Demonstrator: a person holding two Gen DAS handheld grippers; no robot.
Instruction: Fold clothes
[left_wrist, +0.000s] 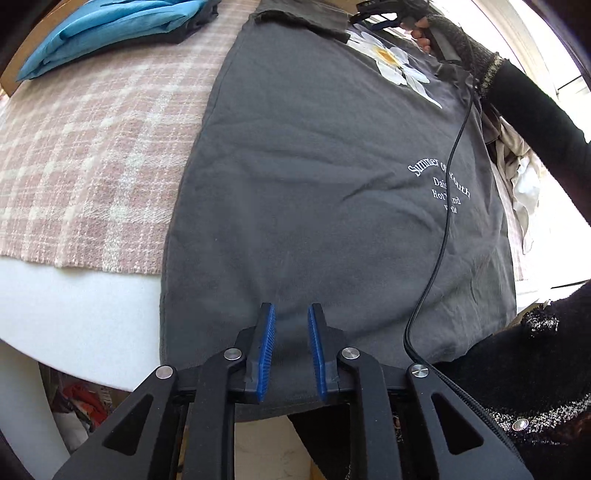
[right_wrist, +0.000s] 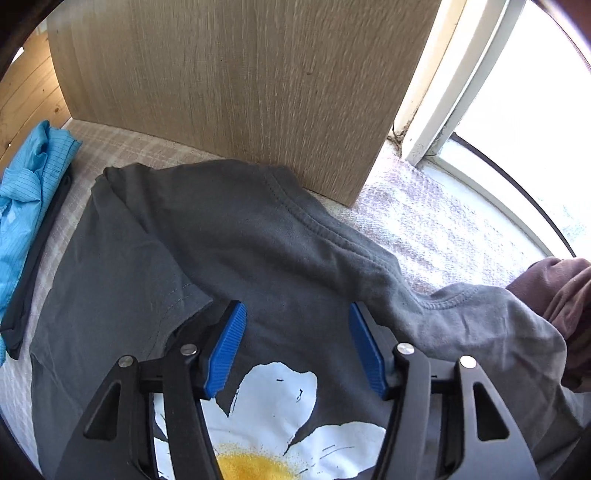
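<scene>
Both tools (left_wrist: 291, 314) (right_wrist: 297, 314) tilt steeply over grey T-shirt (left_wrist: 314, 184).

- Left gripper (left_wrist: 291, 325): black linkage arms, silver screws, ribbed blue pads (left_wrist: 266, 332).
- Right gripper (right_wrist: 297, 345): same build.
- Black cable (left_wrist: 443, 221) (thin).
- Sleeve (left_wrist: 535, 110): black, knitted grey cuff (left_wrist: 476, 55).

White print on grey T-shirt (left_wrist: 314, 184), "Summer of", "Dais…", "Hot", rest hidden by black cable (left_wrist: 443, 206)
</scene>
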